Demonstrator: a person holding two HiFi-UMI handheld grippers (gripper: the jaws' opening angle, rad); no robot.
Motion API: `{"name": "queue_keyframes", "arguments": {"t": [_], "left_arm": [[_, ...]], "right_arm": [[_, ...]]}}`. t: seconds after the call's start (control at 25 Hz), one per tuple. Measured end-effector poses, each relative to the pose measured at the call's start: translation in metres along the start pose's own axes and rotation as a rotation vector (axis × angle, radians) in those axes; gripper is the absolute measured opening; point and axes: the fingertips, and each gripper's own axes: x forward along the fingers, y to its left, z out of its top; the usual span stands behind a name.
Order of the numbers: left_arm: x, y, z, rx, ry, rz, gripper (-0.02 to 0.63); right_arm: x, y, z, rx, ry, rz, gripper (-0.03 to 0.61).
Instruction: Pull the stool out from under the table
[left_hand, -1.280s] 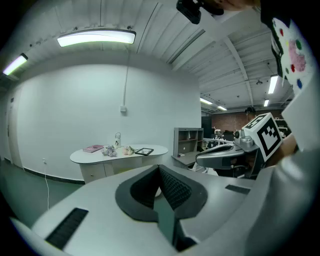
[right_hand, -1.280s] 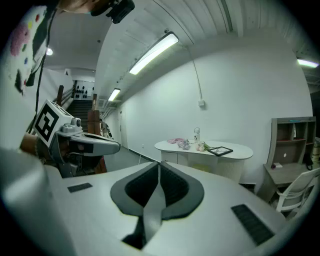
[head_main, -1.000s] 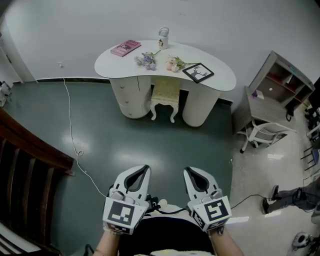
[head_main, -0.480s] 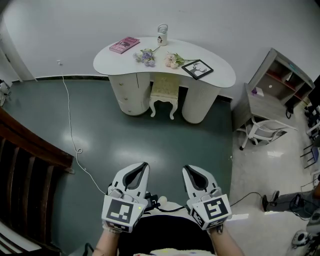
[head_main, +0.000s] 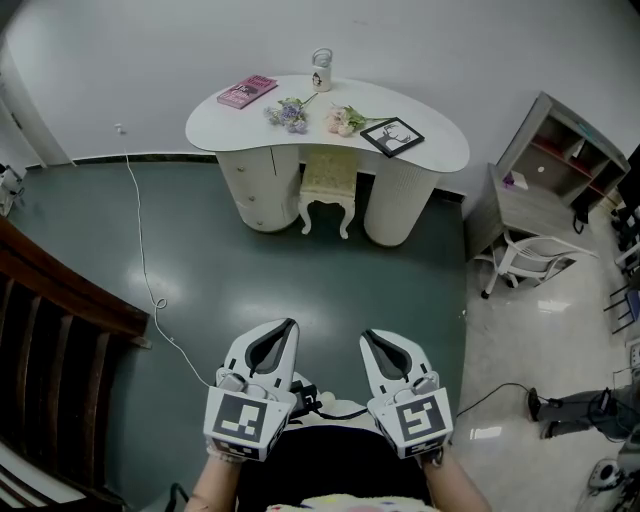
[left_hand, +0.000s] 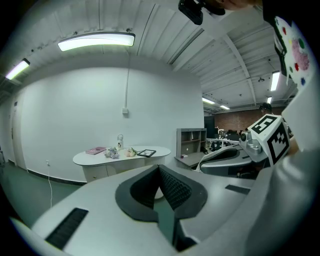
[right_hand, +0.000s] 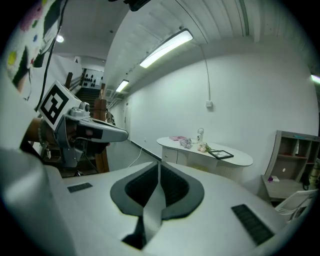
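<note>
Jaws of our left tool (head_main: 289, 327) are pressed together with nothing between them, and those of our right tool (head_main: 367, 336) are likewise closed and empty. We hold both tools low and close to our body, side by side, tips pointing forward over the dark green floor (head_main: 300, 280).

Well ahead of both tools, across that floor, the white kidney-shaped counter (head_main: 445, 152) stands against the pale wall. The cream padded stool (head_main: 327, 192) with carved legs is tucked into the gap between the counter's two rounded pedestals. It is straight ahead of the tools and well apart from them, and its seat and front legs show at the counter's front edge.

On the counter top, beyond the left tool, lie a pink book (head_main: 249, 92) and a bunch of purple flowers (head_main: 288, 115). A white jar (head_main: 321, 70) stands at the back. Beyond the right tool lie pink flowers (head_main: 343, 121) and a black-framed picture (head_main: 392, 137).

A white cable (head_main: 141, 250) trails over the floor to the left of the left tool. To the right of the right tool, farther off, stand a grey shelf unit (head_main: 560, 160) and a white chair (head_main: 530, 263).
</note>
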Motion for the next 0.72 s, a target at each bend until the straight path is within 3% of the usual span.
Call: {"name": "queue_keyframes", "arguments": {"t": [0.72], "left_arm": [[0.048, 0.004, 0.014, 0.012, 0.006, -0.065, 0.017]], "right_arm": [[0.022, -0.047, -0.001, 0.101, -0.010, -0.063, 0.041]]}}
